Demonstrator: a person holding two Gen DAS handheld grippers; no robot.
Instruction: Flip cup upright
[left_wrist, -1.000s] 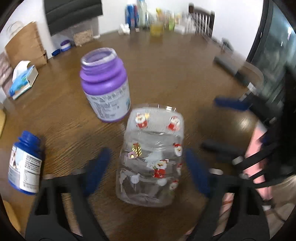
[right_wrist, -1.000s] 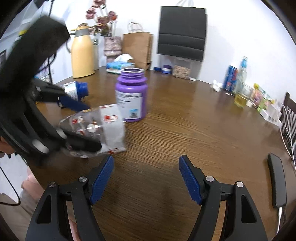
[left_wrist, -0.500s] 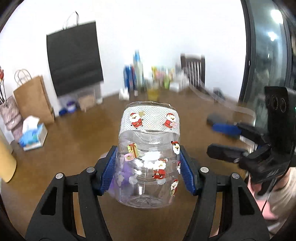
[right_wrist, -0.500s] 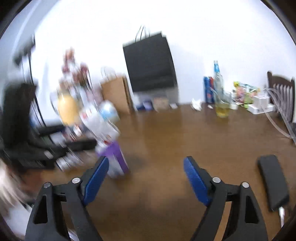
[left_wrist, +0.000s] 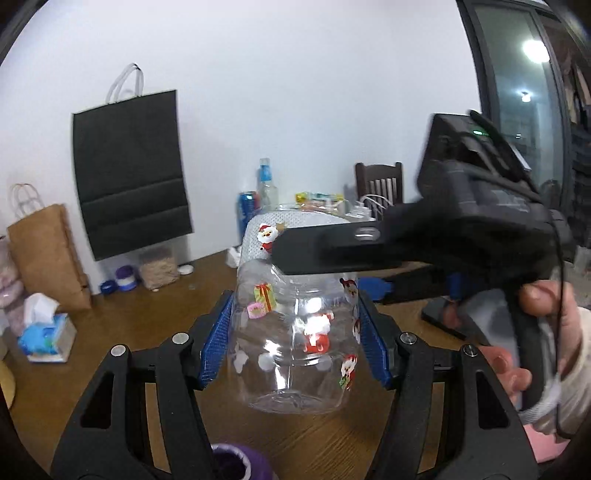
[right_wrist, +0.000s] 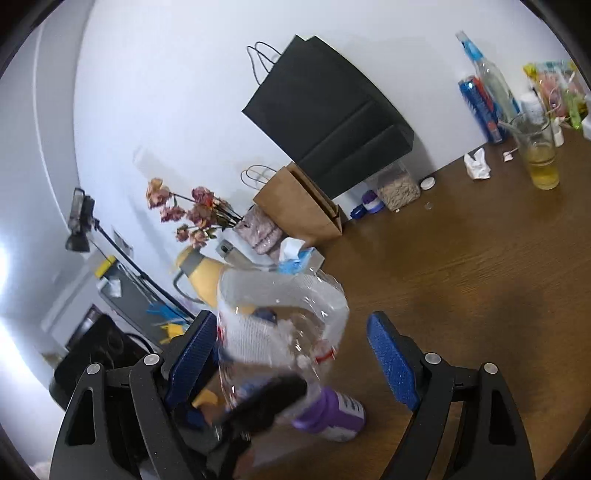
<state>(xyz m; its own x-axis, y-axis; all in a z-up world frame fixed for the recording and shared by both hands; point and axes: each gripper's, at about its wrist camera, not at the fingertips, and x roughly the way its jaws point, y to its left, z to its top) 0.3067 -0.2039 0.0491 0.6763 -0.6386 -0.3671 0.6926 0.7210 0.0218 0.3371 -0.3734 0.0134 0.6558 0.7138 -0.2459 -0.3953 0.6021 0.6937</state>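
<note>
The left gripper (left_wrist: 295, 332) pinches the clear cup (left_wrist: 295, 325) by its sides above the worktop (left_wrist: 110, 332); the right gripper (right_wrist: 291, 354), spread wide, straddles its rim.

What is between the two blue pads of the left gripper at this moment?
In the left wrist view, the clear cup with Santa stickers sits between the jaws of the left gripper, and both pads press its sides.

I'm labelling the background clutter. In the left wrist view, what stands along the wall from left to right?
Brown paper bag → black paper bag → blue can → clear bottle → wooden chair.
</note>
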